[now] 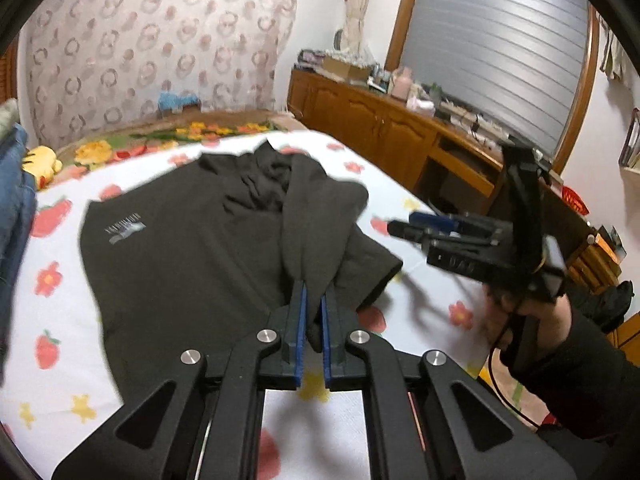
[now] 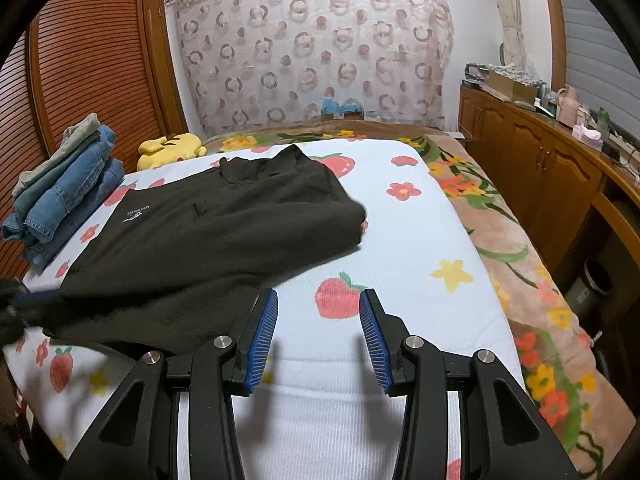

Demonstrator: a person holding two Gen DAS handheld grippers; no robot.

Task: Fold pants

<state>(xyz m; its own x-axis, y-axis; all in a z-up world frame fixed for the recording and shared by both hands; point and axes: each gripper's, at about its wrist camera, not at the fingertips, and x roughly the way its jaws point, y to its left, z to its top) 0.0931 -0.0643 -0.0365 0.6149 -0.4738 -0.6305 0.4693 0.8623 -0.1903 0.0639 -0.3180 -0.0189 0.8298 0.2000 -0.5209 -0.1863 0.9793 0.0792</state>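
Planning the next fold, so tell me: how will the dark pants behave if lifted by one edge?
Probably floppy: the dark pants drape and bunch where the left gripper pinches them. Likely light, since one pinch raises a fold. Unlikely to slide much; the fabric looks matte on the printed sheet.

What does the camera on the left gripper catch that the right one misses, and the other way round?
Only the left wrist view shows the left gripper pinching a fold of the black pants, and the right gripper from the side. Only the right wrist view shows the stacked jeans, the slatted wooden doors and the right gripper's jaws spread wide over bare sheet. Both show the pants, the fruit-print sheet, the yellow plush toy and the ring-patterned curtain.
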